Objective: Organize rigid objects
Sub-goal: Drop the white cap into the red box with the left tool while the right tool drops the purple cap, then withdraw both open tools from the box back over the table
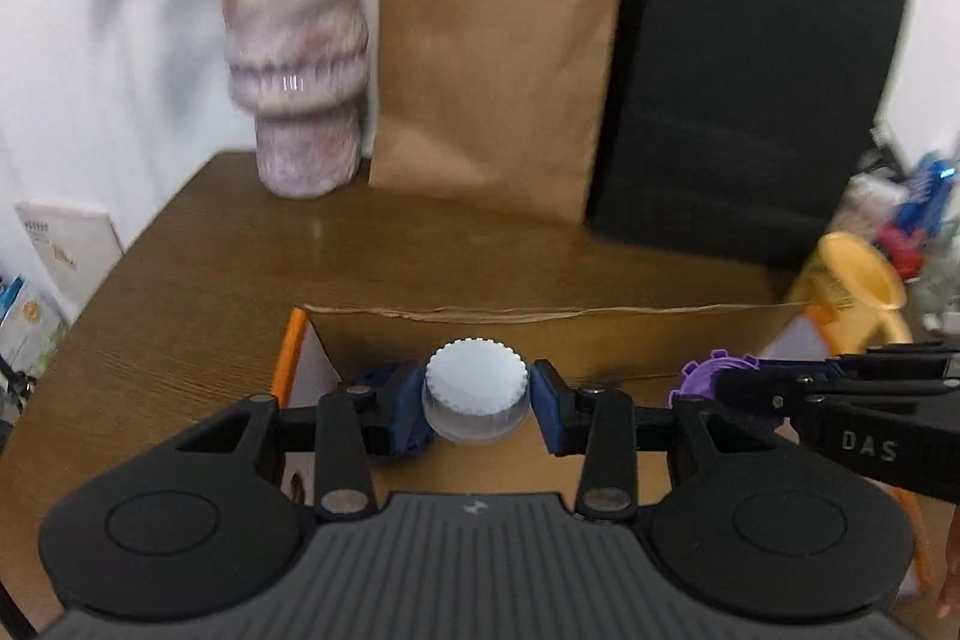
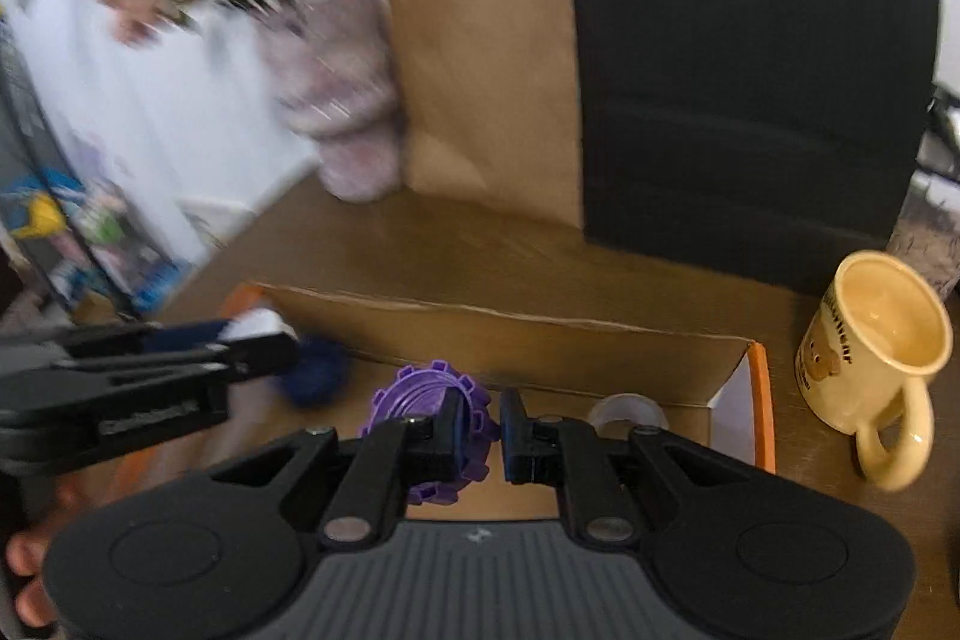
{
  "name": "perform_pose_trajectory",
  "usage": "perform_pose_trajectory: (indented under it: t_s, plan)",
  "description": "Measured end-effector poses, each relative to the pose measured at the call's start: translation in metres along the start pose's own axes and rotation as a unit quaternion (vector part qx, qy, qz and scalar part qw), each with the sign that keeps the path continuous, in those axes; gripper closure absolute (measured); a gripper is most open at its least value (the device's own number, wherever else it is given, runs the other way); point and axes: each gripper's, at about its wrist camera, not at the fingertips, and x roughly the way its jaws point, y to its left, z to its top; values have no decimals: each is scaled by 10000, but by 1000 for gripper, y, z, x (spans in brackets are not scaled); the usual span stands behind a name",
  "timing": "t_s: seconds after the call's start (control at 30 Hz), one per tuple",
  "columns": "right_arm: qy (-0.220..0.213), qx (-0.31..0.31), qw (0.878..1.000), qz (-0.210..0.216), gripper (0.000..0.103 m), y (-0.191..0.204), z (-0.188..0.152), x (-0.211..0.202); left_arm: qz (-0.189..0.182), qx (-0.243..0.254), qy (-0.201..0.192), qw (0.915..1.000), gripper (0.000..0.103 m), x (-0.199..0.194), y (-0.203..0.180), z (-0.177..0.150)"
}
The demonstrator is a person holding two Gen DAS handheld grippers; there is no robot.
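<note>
My left gripper (image 1: 477, 400) is shut on a white ribbed cap (image 1: 477, 388), held over the open cardboard box (image 1: 540, 313). A blue gear-like piece (image 1: 384, 379) lies in the box under it. My right gripper (image 2: 495, 430) is slightly open over the box (image 2: 540, 325), with nothing clearly between its pads. A purple toothed ring (image 2: 420, 397) lies in the box just behind its left finger; the ring also shows in the left wrist view (image 1: 708, 376). The left gripper (image 2: 258, 340) and the blue piece (image 2: 315, 370) show at the left of the right wrist view.
A cream mug (image 2: 870, 340) stands right of the box. A roll of clear tape (image 2: 627, 409) lies in the box's right corner. A brown paper bag (image 1: 492, 58), a black bag (image 1: 750, 88) and a pink vase (image 1: 297, 70) stand at the back of the wooden table (image 1: 180, 310).
</note>
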Motion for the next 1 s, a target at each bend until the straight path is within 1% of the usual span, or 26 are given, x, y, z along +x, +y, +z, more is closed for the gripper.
perform_pose_trajectory:
  t_s: [0.1, 0.13, 0.2, 0.23, 0.27, 0.3, 0.33, 0.37, 0.43, 0.5, 0.53, 0.57, 0.6, 0.67, 0.7, 0.77, 0.9, 1.0]
  plan:
    - [282, 271, 9992, -102, 91, -12, 2, 37, 35, -179, 388, 9991, 62, 38, 7, 1]
    - [342, 306, 9988, -146, 91, -14, 0, 44, 12, -191, 468, 9987, 62, 47, 8, 1]
    - [430, 257, 9984, -262, 90, -14, -3, 56, 12, -240, 505, 9984, 62, 55, 10, -3]
    - [438, 248, 9982, -330, 87, -13, -5, 58, -22, -186, 500, 9986, 60, 57, 10, -4]
    - [435, 235, 9980, -401, 83, -14, -6, 60, -64, -113, 515, 9986, 53, 59, 9, -4]
    - [421, 206, 9980, -422, 78, -13, -6, 61, -79, -49, 552, 9984, 49, 60, 8, -4]
    - [403, 209, 9980, -431, 68, -13, -6, 59, -56, -50, 565, 9984, 46, 59, 9, -4]
    - [365, 220, 9982, -420, 59, -12, -5, 54, -35, -80, 569, 9983, 46, 57, 10, -4]
    - [315, 190, 9985, -411, 56, -10, -4, 39, -51, -132, 586, 9982, 46, 48, 13, -1]
    - [221, 92, 9988, -431, 56, -7, -2, 17, -42, -122, 543, 9984, 45, 29, 16, 2]
    - [167, 53, 9988, -451, 55, -5, 0, 4, -31, -96, 473, 9988, 42, 17, 17, 3]
    - [116, 26, 9989, -457, 53, -3, 1, -8, -15, -74, 407, 9991, 36, 4, 19, 5]
    - [35, 1, 9989, -474, 52, 0, 1, -25, 3, -90, 322, 9994, 32, -12, 22, 8]
    - [-147, -34, 9985, -526, 45, 4, -1, -57, 17, -180, 176, 9997, 23, -42, 26, 11]
    - [-251, -52, 9982, -537, 44, 7, -2, -72, 7, -234, 101, 9997, 23, -61, 27, 13]
    - [-459, -88, 9977, -486, 31, 12, -9, -102, 17, -247, -17, 9997, 20, -91, 28, 12]
    - [-754, -311, 9952, -536, 28, 26, -28, -160, 138, -37, -390, 9991, 15, -151, 19, -2]
    - [-884, -390, 9936, -581, 26, 36, -43, -187, 153, 127, -520, 9985, 15, -183, 10, -17]
